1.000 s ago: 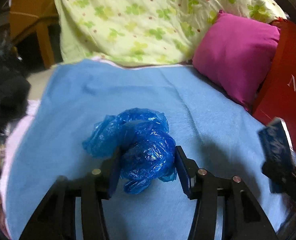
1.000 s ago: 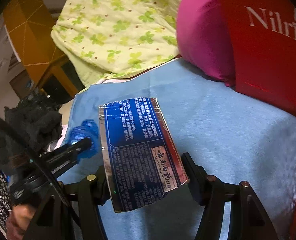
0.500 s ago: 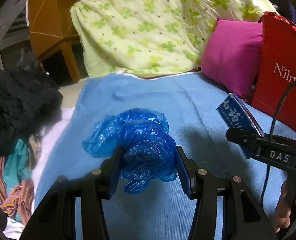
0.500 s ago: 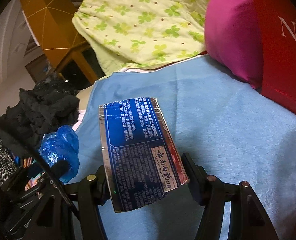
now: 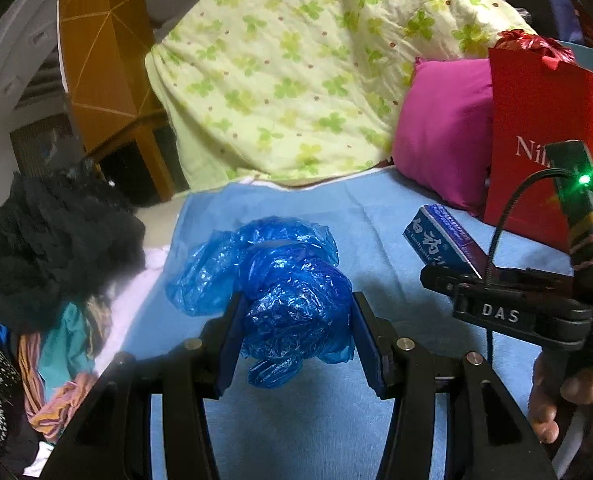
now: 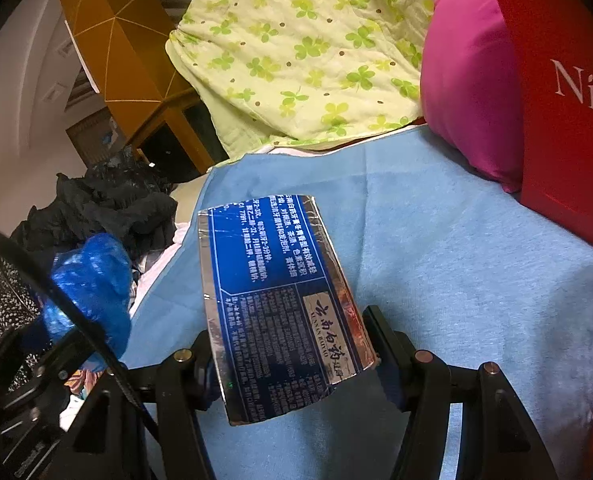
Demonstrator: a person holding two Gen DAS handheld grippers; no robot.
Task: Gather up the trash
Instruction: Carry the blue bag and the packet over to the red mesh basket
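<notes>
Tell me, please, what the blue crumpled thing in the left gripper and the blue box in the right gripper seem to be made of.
The blue crumpled bag looks like thin plastic film: translucent, glossy, finely wrinkled. The blue box seems to be printed cardboard with a shiny, perhaps foil-coated finish: flat panels, sharp folded edges and silver reflective borders.
</notes>
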